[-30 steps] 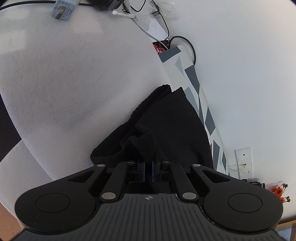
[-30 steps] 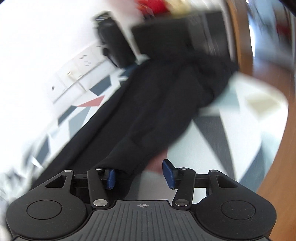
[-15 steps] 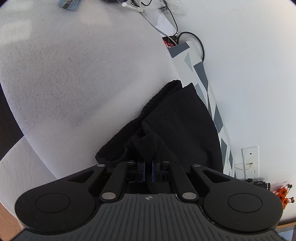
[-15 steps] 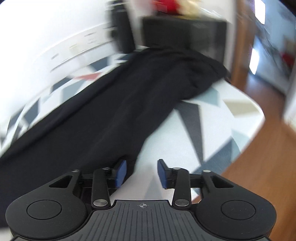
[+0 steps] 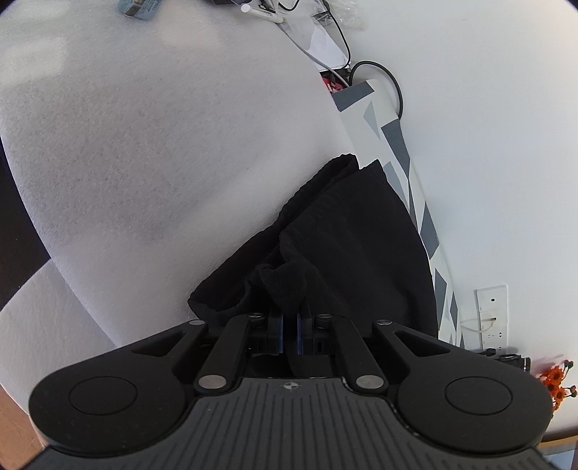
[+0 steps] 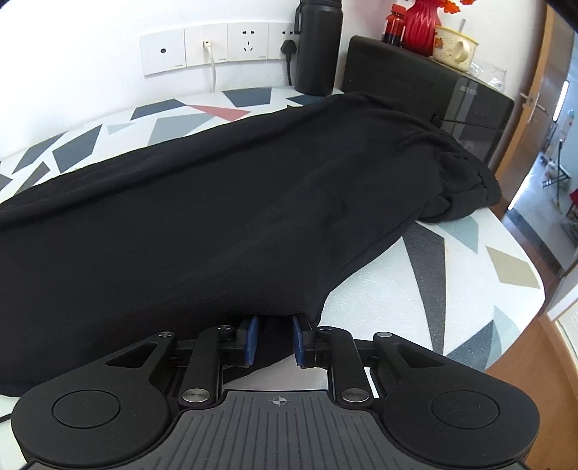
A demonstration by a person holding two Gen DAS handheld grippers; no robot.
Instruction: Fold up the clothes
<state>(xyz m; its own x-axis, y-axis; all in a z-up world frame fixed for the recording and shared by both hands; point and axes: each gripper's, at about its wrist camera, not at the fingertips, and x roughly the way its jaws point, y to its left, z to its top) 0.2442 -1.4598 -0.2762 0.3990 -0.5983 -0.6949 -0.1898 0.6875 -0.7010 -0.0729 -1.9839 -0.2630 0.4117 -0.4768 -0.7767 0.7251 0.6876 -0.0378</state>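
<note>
A black garment (image 6: 216, 202) lies stretched across the patterned table cover (image 6: 451, 282), its gathered waistband at the far right. In the right wrist view my right gripper (image 6: 275, 325) is at the garment's near edge. Its blue pads (image 6: 251, 338) stand a narrow gap apart, with cloth lying over and between them. The left wrist view shows the other end of the black garment (image 5: 354, 231), a ribbed cuff bunched up on a white foam sheet (image 5: 144, 144). My left gripper (image 5: 289, 318) is shut on that cuff.
A black bottle (image 6: 318, 47), a black appliance (image 6: 426, 83), a red vase (image 6: 421, 25) and a mug (image 6: 453, 47) stand along the back wall by the sockets (image 6: 216, 47). The table's rounded edge drops to wooden floor (image 6: 534, 361) at right. Cables (image 5: 379, 76) lie beyond the foam sheet.
My right gripper swung in to the garment's near edge and its fingers narrowed around the cloth. The left gripper kept its hold and shifted slightly.
</note>
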